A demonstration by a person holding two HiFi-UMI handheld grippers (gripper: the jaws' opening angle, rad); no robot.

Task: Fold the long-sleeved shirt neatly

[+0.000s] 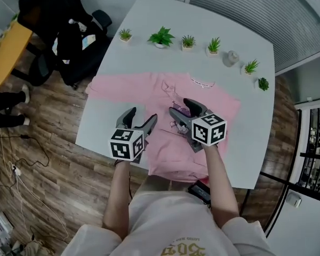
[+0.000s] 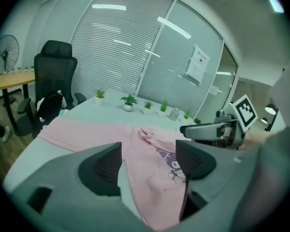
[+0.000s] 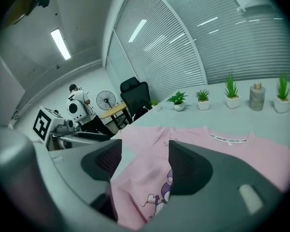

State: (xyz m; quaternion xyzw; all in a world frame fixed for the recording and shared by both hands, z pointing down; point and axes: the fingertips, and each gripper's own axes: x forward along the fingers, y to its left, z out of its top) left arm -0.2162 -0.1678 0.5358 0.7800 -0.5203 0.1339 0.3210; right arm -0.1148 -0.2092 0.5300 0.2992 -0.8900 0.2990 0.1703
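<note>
Left gripper (image 1: 141,117): the jaws are held wide apart and nothing is gripped; it is poised over the shirt's near left edge
Right gripper (image 1: 181,106): the jaws are spread wide and nothing is clamped; it is held above the printed chest
Long-sleeved shirt (image 1: 160,96): pink, laid front-up on the white tabletop (image 1: 149,60), one sleeve stretched out leftward
Potted plants (image 1: 161,37): lined up along the far side
</note>
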